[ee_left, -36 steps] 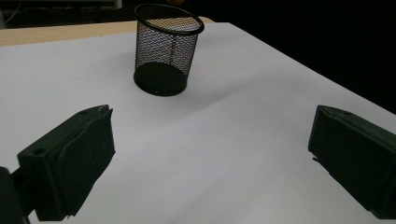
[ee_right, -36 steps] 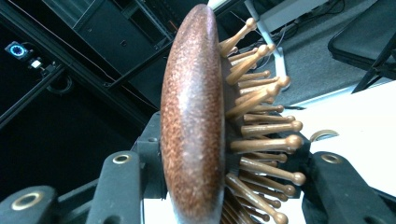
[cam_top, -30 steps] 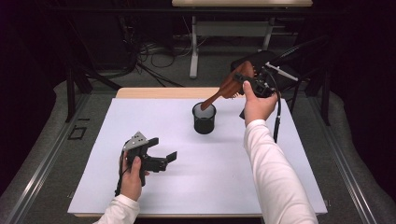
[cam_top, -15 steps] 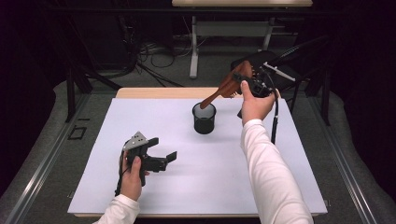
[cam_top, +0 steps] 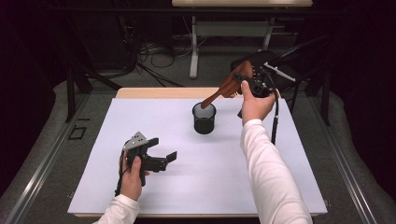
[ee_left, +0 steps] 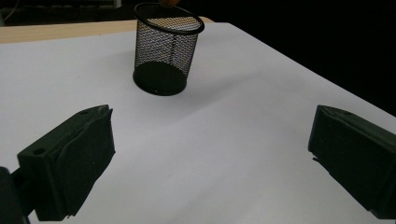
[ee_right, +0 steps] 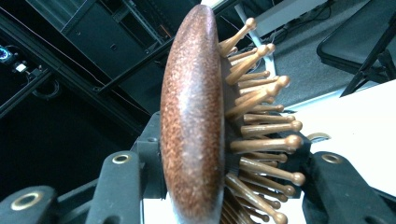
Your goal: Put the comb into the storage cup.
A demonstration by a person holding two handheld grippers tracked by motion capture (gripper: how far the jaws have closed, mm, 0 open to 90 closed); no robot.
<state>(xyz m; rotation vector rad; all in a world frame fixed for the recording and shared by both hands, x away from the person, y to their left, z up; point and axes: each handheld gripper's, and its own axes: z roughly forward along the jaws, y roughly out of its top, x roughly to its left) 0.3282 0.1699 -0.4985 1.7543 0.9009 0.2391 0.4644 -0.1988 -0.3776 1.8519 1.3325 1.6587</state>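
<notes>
A brown wooden hairbrush [cam_top: 229, 86] hangs tilted above the table, its handle tip over the rim of a black mesh cup [cam_top: 204, 118]. My right gripper [cam_top: 250, 83] is shut on the brush's head, held high at the far right. In the right gripper view the brush's back [ee_right: 191, 116] and its wooden pins [ee_right: 261, 126] sit clamped between the jaws. My left gripper [cam_top: 166, 158] rests low near the front left, open and with nothing in it. In the left gripper view the mesh cup [ee_left: 166, 49] stands ahead of the wide-apart jaws, and the gripper [ee_left: 210, 158] holds nothing.
A white sheet [cam_top: 177, 186] covers the wooden table [cam_top: 154, 92]. Beyond the far edge are cables, a table leg [cam_top: 194, 51] and a black chair [cam_top: 261, 60] on a grey floor.
</notes>
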